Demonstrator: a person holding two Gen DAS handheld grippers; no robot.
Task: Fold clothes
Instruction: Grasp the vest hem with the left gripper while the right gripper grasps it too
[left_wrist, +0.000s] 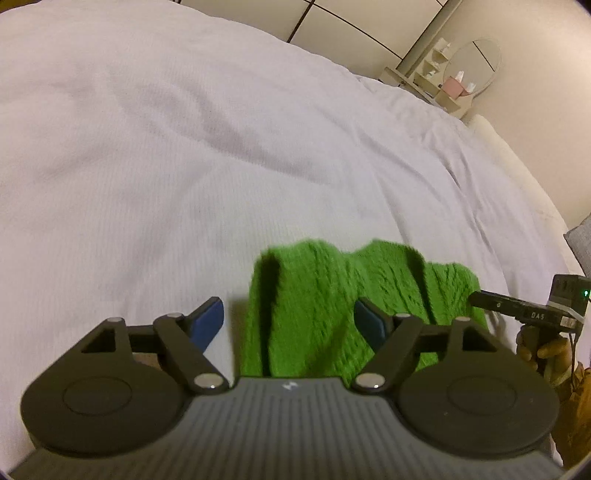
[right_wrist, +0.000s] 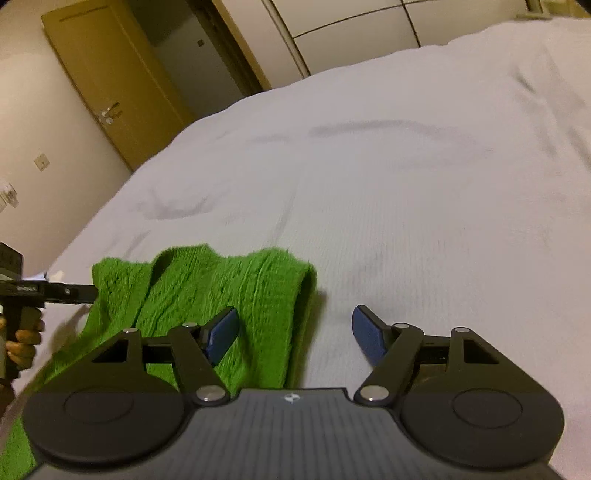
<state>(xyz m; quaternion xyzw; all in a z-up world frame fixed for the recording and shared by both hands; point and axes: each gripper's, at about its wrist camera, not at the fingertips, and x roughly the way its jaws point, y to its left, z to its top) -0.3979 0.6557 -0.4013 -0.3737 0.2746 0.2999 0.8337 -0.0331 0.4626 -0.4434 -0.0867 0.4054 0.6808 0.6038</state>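
Both grippers hanging open over green knit garment on white bedsheet.
L wrist view: left gripper (left_wrist: 290, 325) sitting w/ pads apart, fuzzy green knit garment (left_wrist: 325, 310) lying between them on wrinkled white bedsheet (left_wrist: 184, 166). R wrist view: right gripper (right_wrist: 295, 332) gaping too, garment (right_wrist: 207, 295) lying under its left pad, bedsheet (right_wrist: 406, 184) beyond.

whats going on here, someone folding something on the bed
A person holds a two-finger gripper in each hand over a green knitted garment lying bunched on a white bedsheet. The left gripper and the right gripper both have their jaws open and grip nothing yet. The garment shows folds but is not neatly folded.
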